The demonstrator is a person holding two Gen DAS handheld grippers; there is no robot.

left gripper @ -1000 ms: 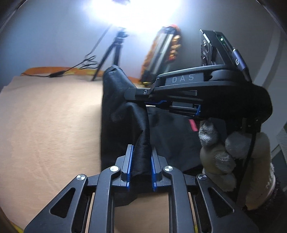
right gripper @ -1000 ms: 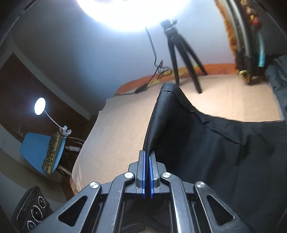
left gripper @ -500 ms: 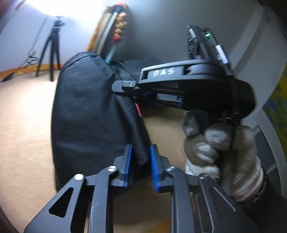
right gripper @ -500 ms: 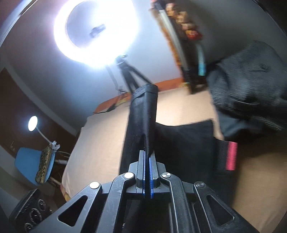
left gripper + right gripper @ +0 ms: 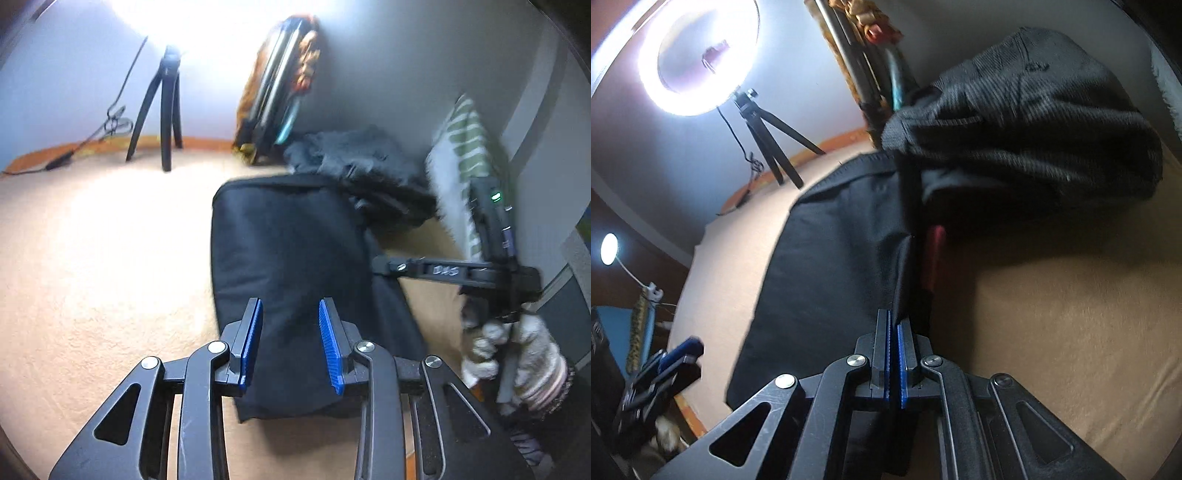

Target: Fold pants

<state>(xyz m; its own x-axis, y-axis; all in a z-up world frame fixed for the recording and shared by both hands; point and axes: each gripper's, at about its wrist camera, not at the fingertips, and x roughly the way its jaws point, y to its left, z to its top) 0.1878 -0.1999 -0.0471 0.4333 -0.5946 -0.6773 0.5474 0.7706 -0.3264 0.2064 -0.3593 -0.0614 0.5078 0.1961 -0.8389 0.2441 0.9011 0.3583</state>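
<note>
The black pants [image 5: 291, 258] lie folded flat on the tan bed cover [image 5: 92, 258]. My left gripper [image 5: 290, 314] is open and empty, its blue pads just above the near end of the folded pants. My right gripper [image 5: 894, 325] is shut on the right edge of the pants [image 5: 831, 266], low over the bed. The right gripper also shows in the left wrist view [image 5: 380, 264], held by a gloved hand at the right edge of the pants. The left gripper shows blurred at the lower left of the right wrist view [image 5: 683, 350].
A dark grey bundle of clothing [image 5: 1027, 129] lies at the far end of the pants. A ring light on a small tripod [image 5: 768, 140] stands at the back. A striped pillow [image 5: 461, 155] leans at the right wall. A desk lamp [image 5: 609, 249] glows beyond the bed's left edge.
The pants were lifted and folded over, and now lie flat. My left gripper has opened and let go of the fabric. My right gripper has come down low, still shut on the edge.
</note>
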